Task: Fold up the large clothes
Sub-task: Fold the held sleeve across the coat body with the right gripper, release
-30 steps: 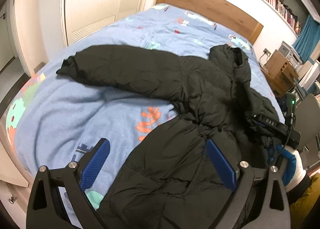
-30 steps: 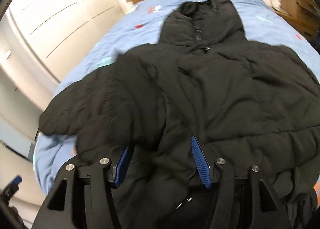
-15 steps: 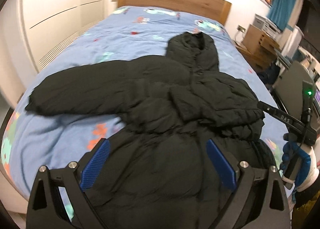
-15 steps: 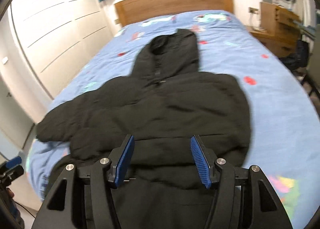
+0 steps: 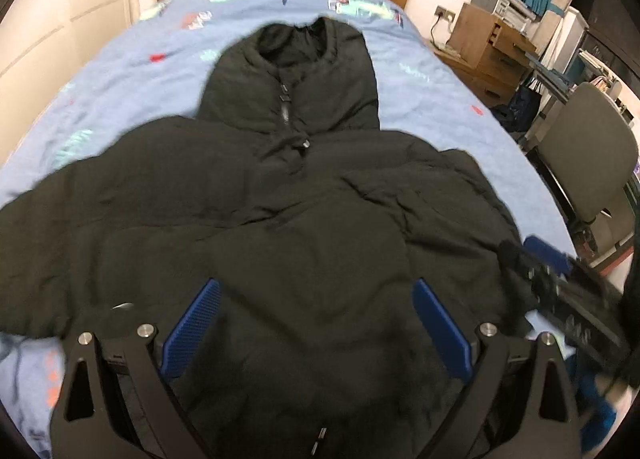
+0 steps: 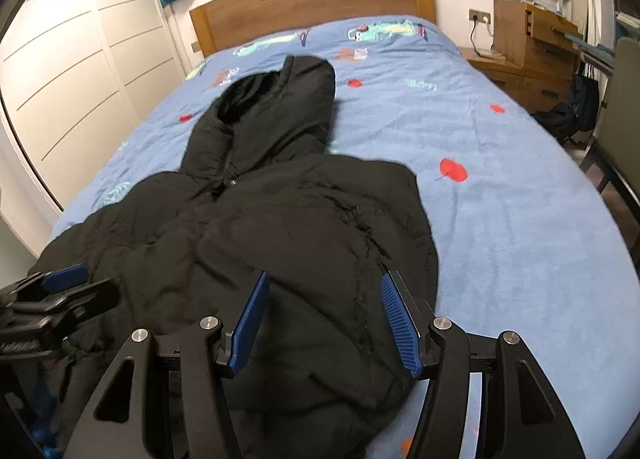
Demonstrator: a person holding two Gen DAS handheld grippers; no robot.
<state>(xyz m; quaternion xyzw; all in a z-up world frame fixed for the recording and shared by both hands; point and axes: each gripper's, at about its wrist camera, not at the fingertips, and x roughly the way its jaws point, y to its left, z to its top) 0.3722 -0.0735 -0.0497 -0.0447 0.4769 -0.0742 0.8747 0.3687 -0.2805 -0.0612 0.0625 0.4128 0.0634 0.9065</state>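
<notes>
Black puffer jacket (image 5: 304, 219) lies spread on the blue bed (image 6: 500, 195), hood toward the headboard. Your left gripper (image 5: 316, 331) and right gripper (image 6: 324, 319) hover over its lower body, fingers wide, holding nothing.

You've swung your left gripper (image 5: 316, 327) from the outstretched sleeve to square over the jacket (image 5: 280, 219), whose right sleeve now lies folded across its front.

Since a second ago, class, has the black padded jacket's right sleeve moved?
Yes. The sleeve now lies folded inward over the black padded jacket, off the blue bedspread.
</notes>
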